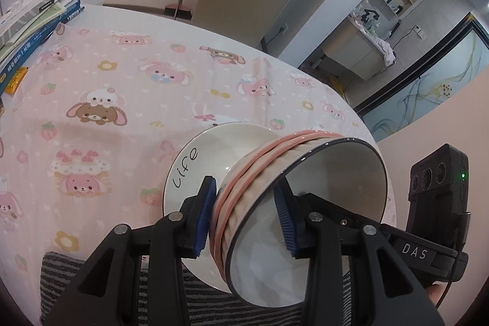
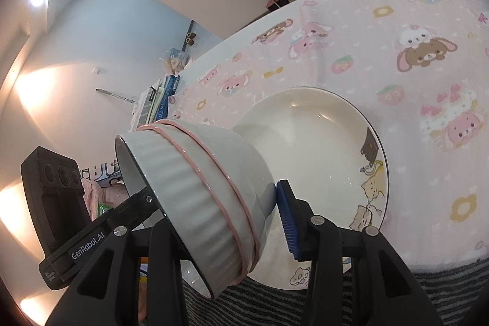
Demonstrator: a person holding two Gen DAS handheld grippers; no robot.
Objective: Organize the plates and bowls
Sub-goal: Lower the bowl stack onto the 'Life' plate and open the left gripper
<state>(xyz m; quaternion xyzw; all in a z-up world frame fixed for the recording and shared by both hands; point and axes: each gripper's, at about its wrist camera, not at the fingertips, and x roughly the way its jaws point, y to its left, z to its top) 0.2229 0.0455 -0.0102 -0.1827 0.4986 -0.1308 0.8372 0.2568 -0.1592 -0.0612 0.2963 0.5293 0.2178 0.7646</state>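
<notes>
My left gripper (image 1: 244, 216) is shut on the wall of a ribbed bowl with pink bands (image 1: 262, 173), one blue pad outside and one inside the rim, holding it tilted over a white plate marked "Life" (image 1: 186, 170). My right gripper (image 2: 244, 222) is shut on a grey ribbed bowl with pink bands (image 2: 207, 191), tilted on its side over a white plate with cat drawings (image 2: 321, 148). Its left finger is hidden by the bowl. Both plates lie on the pink cartoon tablecloth (image 1: 107, 112).
A stack of books (image 1: 27, 29) lies at the table's far left, also in the right wrist view (image 2: 159, 103). A striped grey cloth (image 1: 214, 301) lies at the near table edge. The other gripper's body shows in each view (image 1: 437, 197) (image 2: 55, 197).
</notes>
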